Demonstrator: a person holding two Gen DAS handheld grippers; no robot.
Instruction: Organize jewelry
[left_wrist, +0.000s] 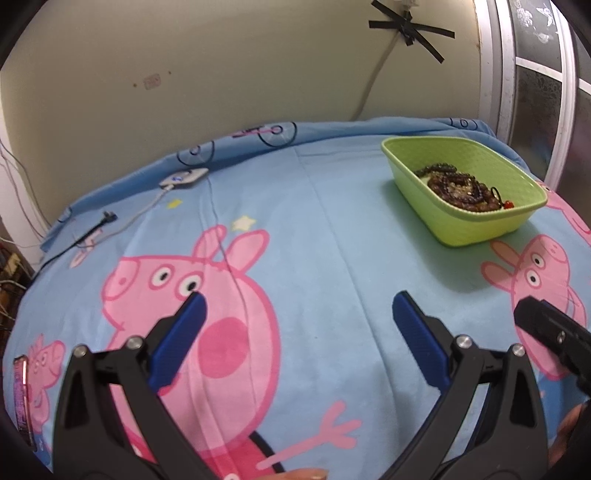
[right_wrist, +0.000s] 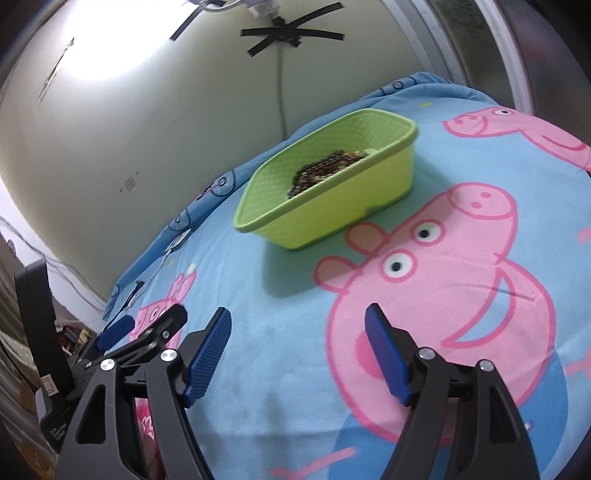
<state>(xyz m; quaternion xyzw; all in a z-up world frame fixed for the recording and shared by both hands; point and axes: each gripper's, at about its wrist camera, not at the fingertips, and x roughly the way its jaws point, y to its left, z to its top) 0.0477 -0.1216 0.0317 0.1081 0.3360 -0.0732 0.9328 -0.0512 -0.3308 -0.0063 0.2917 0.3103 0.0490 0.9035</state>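
Observation:
A lime green plastic basket (left_wrist: 436, 206) stands on the blue cartoon-pig blanket at the far right; it also shows in the right wrist view (right_wrist: 354, 199). Dark beaded jewelry (left_wrist: 458, 186) lies piled inside it, seen too in the right wrist view (right_wrist: 325, 168). My left gripper (left_wrist: 299, 310) is open and empty, low over the blanket, well short and left of the basket. My right gripper (right_wrist: 297, 325) is open and empty, in front of the basket. Part of the right gripper (left_wrist: 546, 328) shows at the left view's right edge, and the left gripper (right_wrist: 144, 328) at the right view's left.
A white device with a cable (left_wrist: 184, 178) and a black plug (left_wrist: 107, 218) lie at the blanket's far left edge. A pink packet (left_wrist: 22, 398) sits at the near left. A wall with a taped cable (left_wrist: 406, 27) stands behind. A dark upright object (right_wrist: 37, 325) is at left.

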